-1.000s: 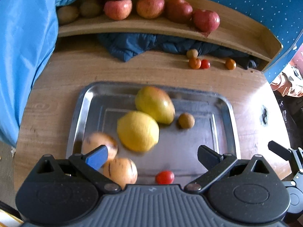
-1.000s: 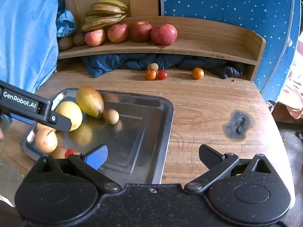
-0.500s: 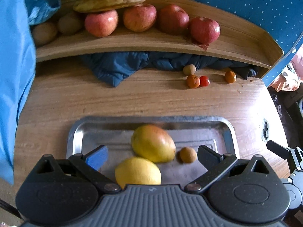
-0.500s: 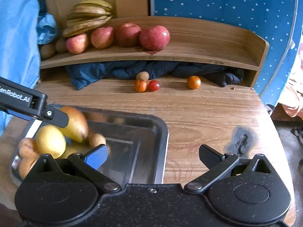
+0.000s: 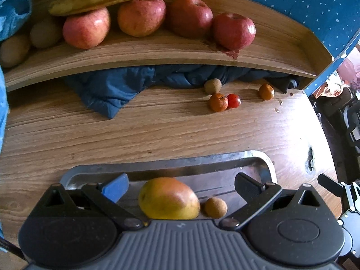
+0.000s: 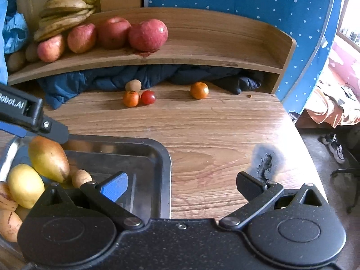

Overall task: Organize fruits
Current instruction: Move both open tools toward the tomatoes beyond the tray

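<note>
My left gripper (image 5: pixel 181 186) is spread wide and holds nothing. It hangs over the far half of the tray (image 5: pixel 267 164). The mango (image 5: pixel 168 198) lies on the tray floor directly below and between the jaws, with its long axis running left to right across my line of sight, so the jaws span it end to end, not across its narrow waist. A small brown fruit (image 5: pixel 215 207) sits just beside its right end.

My right gripper (image 6: pixel 181 186) is also wide and empty, positioned over the tray's right rim and bare table (image 6: pixel 213 130), with the mango (image 6: pixel 48 158) well to its left. I judge the left gripper nearer the mango. The shelf (image 6: pixel 202 54) holds apples (image 6: pixel 148 34) and bananas (image 6: pixel 65 11).
</note>
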`<state>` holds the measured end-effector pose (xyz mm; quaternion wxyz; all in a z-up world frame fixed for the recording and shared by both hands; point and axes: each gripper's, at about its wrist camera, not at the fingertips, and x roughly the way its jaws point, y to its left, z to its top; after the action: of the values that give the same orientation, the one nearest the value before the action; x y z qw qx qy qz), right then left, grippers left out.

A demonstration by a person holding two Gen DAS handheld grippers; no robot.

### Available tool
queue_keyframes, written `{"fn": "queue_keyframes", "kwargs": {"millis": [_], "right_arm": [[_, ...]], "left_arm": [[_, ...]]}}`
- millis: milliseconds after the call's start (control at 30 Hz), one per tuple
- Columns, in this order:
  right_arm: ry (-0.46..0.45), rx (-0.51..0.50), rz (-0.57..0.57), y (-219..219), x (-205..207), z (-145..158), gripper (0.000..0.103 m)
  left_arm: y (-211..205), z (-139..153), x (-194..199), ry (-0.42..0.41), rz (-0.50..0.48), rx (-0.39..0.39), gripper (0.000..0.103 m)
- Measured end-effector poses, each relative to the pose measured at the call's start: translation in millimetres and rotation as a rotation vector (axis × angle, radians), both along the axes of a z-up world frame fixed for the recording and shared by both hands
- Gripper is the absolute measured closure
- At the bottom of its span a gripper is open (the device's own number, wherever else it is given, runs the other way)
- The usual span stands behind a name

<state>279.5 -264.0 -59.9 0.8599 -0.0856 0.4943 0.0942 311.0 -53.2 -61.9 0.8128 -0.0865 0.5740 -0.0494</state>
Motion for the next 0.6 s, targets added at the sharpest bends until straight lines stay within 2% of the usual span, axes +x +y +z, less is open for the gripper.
{"fn": "queue_keyframes", "kwargs": {"millis": [300, 600], "right_arm": [[-0.024, -0.017, 0.040, 9.8, 13.1, -0.3, 0.001], [0.005, 0.044, 0.090, 7.6, 22.4, -9.4, 0.001]], "left_arm": [[1.5, 4.1, 19.3, -0.015, 0.042, -0.007, 0.001], [-6.4, -3.9, 32.8, 0.017, 0.077, 0.008, 0.001]]}}
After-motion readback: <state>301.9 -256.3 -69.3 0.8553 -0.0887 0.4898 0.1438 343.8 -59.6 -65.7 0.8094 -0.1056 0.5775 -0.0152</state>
